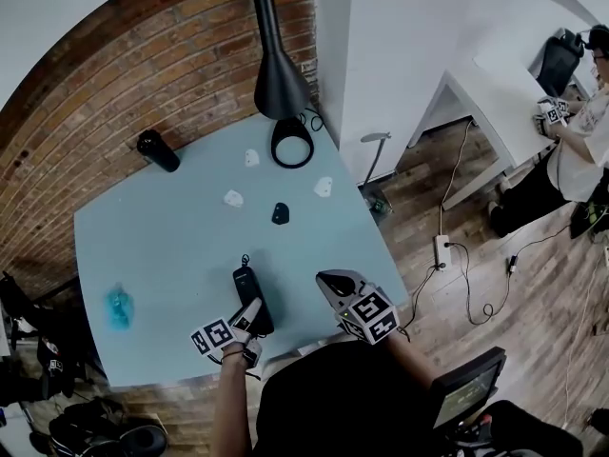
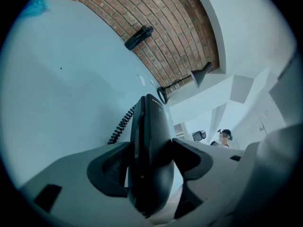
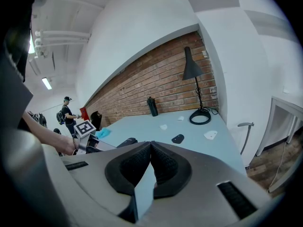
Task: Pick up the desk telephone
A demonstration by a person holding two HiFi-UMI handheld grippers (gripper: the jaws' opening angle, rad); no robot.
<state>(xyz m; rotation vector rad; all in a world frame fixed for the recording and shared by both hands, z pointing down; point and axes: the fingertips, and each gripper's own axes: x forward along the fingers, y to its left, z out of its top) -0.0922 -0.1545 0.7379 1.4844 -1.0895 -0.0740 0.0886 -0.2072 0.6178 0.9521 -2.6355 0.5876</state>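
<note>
The black desk telephone [image 1: 249,288] lies near the front edge of the light blue table [image 1: 171,246], with its coiled cord [image 2: 120,124] trailing away from it. My left gripper [image 1: 250,310] is shut on the phone's near end. In the left gripper view the phone [image 2: 150,150] fills the gap between both pads. I cannot tell whether it is off the tabletop. My right gripper [image 1: 333,281] hovers to the right of the phone, shut on nothing. In the right gripper view its pads [image 3: 163,162] meet at the tips, and the phone [image 3: 127,141] shows to the left.
A black desk lamp [image 1: 282,84] with a ring base [image 1: 292,143] stands at the table's far side by the brick wall. A black bottle [image 1: 158,150] lies at the far left. Small white pieces [image 1: 233,199], a black piece [image 1: 280,213] and a blue crumpled thing [image 1: 118,307] dot the table.
</note>
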